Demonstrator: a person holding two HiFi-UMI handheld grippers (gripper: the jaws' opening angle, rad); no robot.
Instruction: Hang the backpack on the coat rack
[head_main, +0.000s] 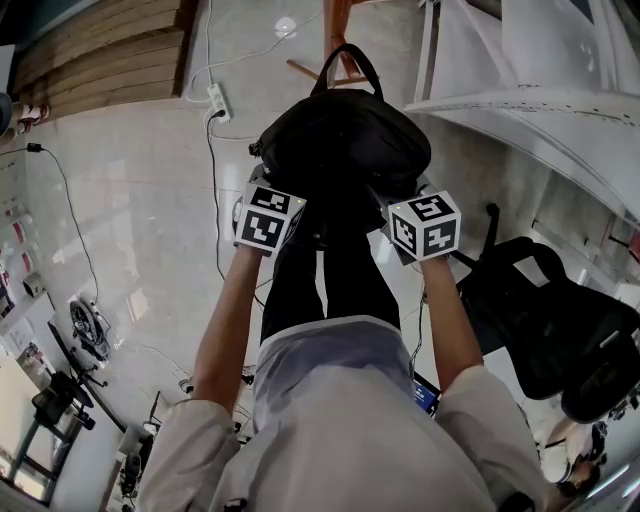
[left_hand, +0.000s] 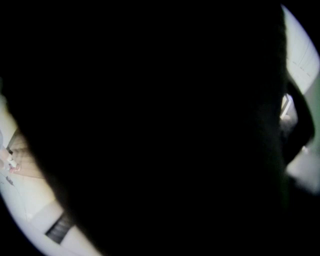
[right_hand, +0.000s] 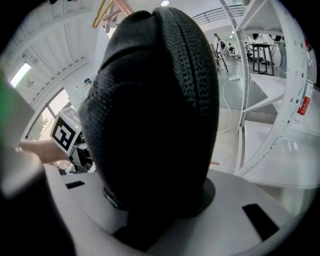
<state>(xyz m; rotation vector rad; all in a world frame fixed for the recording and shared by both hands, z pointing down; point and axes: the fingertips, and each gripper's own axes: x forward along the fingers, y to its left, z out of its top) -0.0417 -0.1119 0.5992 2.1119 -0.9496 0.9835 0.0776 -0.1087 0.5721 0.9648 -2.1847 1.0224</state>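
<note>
A pale, glossy floor (head_main: 130, 200) is filling most of the head view, with white shelving (head_main: 540, 100) slanting across the upper right. A person in a light shirt is looking steeply down, both forearms reaching forward. A black office chair (head_main: 545, 310) is standing near the person's right side.

The black backpack (head_main: 345, 140) is hanging in the air between the two grippers, in front of the person's legs and not yet on any hook. Just beyond it, the wooden coat rack (head_main: 338, 30) is showing only its post and feet.

The right gripper (head_main: 420, 222) is clamping a thick fold of the backpack's side, and the fabric is filling the gap between its jaws. The left gripper (head_main: 272, 212) is pressing into the opposite side. Its own camera is smothered in dark fabric, so whether its jaws are gripping cannot be told.

The carry loop (head_main: 345, 62) is arching free at the bag's top, nearest the rack, with neither gripper on it. A power strip (head_main: 217, 100) and its cable are lying on the floor near the rack's feet.

Likely risks: soft, bulky fabric may be slipping out of a side grip during the lift. The unheld loop may flop and miss the hook. A swinging bag could knock the slender rack.
</note>
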